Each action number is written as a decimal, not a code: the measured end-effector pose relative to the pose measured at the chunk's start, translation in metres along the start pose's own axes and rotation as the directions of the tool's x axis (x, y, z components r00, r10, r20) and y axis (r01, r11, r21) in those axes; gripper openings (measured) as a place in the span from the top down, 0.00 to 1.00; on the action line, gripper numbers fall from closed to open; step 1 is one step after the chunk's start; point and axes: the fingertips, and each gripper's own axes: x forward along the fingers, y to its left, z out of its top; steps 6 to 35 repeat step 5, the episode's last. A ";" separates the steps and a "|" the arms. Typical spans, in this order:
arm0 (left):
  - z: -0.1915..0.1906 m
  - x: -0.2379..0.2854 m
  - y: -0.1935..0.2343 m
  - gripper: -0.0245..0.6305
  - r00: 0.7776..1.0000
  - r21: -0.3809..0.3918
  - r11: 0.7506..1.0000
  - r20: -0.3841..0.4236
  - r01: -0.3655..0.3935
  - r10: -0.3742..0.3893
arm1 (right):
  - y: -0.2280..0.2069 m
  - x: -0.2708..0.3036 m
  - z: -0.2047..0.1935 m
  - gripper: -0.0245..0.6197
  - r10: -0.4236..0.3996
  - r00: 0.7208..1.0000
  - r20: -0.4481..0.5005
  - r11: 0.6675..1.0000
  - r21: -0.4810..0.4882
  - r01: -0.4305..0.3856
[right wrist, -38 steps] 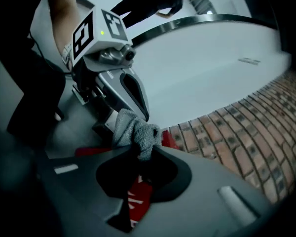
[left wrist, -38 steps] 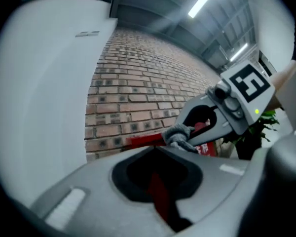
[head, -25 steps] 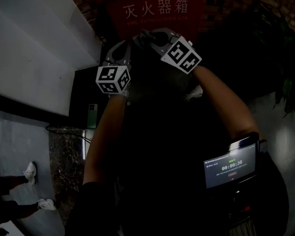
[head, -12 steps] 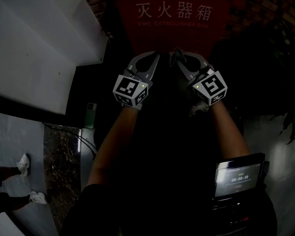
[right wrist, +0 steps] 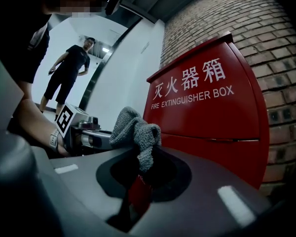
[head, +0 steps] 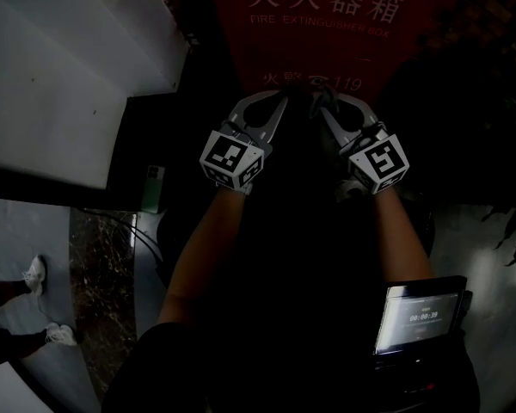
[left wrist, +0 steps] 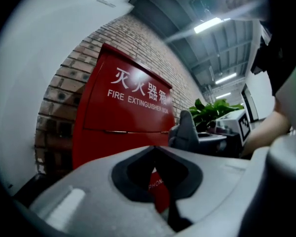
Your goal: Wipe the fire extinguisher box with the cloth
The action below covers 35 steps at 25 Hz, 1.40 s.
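The red fire extinguisher box [head: 327, 33] stands against a brick wall, with white lettering on its front [right wrist: 197, 90]. Both grippers are held side by side just before its lower front. My right gripper [head: 322, 103] is shut on a grey cloth [right wrist: 134, 129], which bunches up out of the jaws [right wrist: 143, 154]. The same cloth [left wrist: 186, 131] shows to the right in the left gripper view. My left gripper [head: 279, 103] is shut with nothing between its fingers [left wrist: 155, 152]. Neither gripper touches the box as far as I can see.
A leafy green plant [head: 499, 144] stands right of the box. A dark cabinet [head: 146, 136] with a green phone [head: 152, 188] is at the left, below a white wall [head: 52, 76]. Another person [right wrist: 69, 73] stands behind. A timer screen [head: 420, 317] hangs at my waist.
Both grippers have come down and apart from a bunched position near the box's lettering; they are level and side by side. The box fills more of the head view.
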 end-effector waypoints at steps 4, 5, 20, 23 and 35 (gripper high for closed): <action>-0.004 0.006 -0.004 0.96 1.000 0.009 1.000 -0.011 0.010 -0.010 | -0.004 -0.002 -0.003 0.91 0.006 1.000 -0.012 1.000 0.021 -0.006; -0.005 0.006 -0.003 0.96 1.000 0.007 1.000 -0.014 0.009 -0.009 | -0.006 -0.002 -0.004 0.91 0.008 1.000 -0.009 1.000 0.023 -0.008; -0.005 0.006 -0.003 0.96 1.000 0.007 1.000 -0.014 0.009 -0.009 | -0.006 -0.002 -0.004 0.91 0.008 1.000 -0.009 1.000 0.023 -0.008; -0.005 0.006 -0.003 0.96 1.000 0.007 1.000 -0.014 0.009 -0.009 | -0.006 -0.002 -0.004 0.91 0.008 1.000 -0.009 1.000 0.023 -0.008; -0.005 0.006 -0.003 0.96 1.000 0.007 1.000 -0.014 0.009 -0.009 | -0.006 -0.002 -0.004 0.91 0.008 1.000 -0.009 1.000 0.023 -0.008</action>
